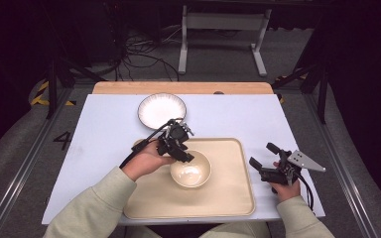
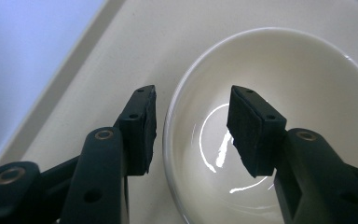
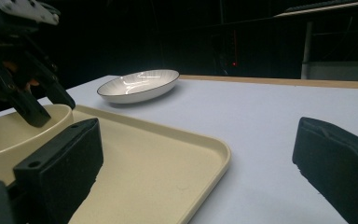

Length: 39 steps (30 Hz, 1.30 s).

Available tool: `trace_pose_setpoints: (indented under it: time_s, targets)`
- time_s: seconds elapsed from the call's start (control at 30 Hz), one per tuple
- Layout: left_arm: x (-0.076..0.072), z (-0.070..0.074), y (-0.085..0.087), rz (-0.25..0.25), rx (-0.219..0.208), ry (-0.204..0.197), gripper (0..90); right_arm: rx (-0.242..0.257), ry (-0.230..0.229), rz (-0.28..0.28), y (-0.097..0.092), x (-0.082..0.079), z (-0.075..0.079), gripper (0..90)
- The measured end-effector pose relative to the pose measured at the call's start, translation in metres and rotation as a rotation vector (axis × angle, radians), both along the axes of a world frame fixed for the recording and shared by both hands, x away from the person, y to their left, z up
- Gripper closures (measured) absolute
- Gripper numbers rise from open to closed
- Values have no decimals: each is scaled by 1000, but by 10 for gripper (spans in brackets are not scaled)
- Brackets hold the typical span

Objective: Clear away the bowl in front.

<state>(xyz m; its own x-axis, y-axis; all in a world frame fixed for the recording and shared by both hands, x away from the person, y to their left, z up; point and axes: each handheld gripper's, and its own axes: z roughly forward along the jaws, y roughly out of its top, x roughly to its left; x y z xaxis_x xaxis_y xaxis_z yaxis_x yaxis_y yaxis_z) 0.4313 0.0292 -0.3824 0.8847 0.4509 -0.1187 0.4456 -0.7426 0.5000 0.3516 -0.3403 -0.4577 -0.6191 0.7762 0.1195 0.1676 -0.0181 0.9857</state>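
- Bowl [image 1: 190,169] sat upright on the beige tray [image 1: 228,198], toward the tray's left half, with the left gripper [image 1: 178,147] poised over its near-left rim.
- Left jaws stood partly apart and straddled that rim: one pad outside the wall, the other inside over the glossy hollow. Neither pad seemed to press the rim, though the close view left the far contact a little uncertain.
- Judging by the gap, the bowl looked just set down or about to be taken; either way, the sound move was a straight lift clear of the rim, without dragging a pad across it and tipping the bowl.
- Right gripper [image 1: 263,161] hovered over the desk [image 1: 104,124] just right of the tray's edge, jaws wide and holding nothing, well apart from the bowl.
- White plate [image 1: 162,110] with a dark rim lay on the desk beyond the tray, untouched.
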Motion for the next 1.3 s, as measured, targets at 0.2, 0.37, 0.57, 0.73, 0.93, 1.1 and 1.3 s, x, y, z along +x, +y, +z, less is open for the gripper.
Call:
trace_pose_setpoints:
  time_s: [0.2,0.37,0.57,0.73,0.93,1.1,1.3]
  targets:
    - [-12,13,17,37,-127,-64,501,-19,3,8,2,0,0,19]
    - [-24,22,33,50,-219,-128,484,-12,8,18,1,1,0,19]
    - [-38,26,48,79,-287,-202,461,-21,11,25,2,2,0,19]
    - [-46,25,61,106,-339,-235,418,-23,10,26,2,2,1,17]
    - [-55,22,75,122,-399,-296,373,-23,7,29,2,2,1,16]
    - [-60,18,84,133,-435,-342,344,-29,6,36,3,2,1,16]
    - [-67,10,97,100,-482,-400,263,-21,5,37,3,1,1,15]
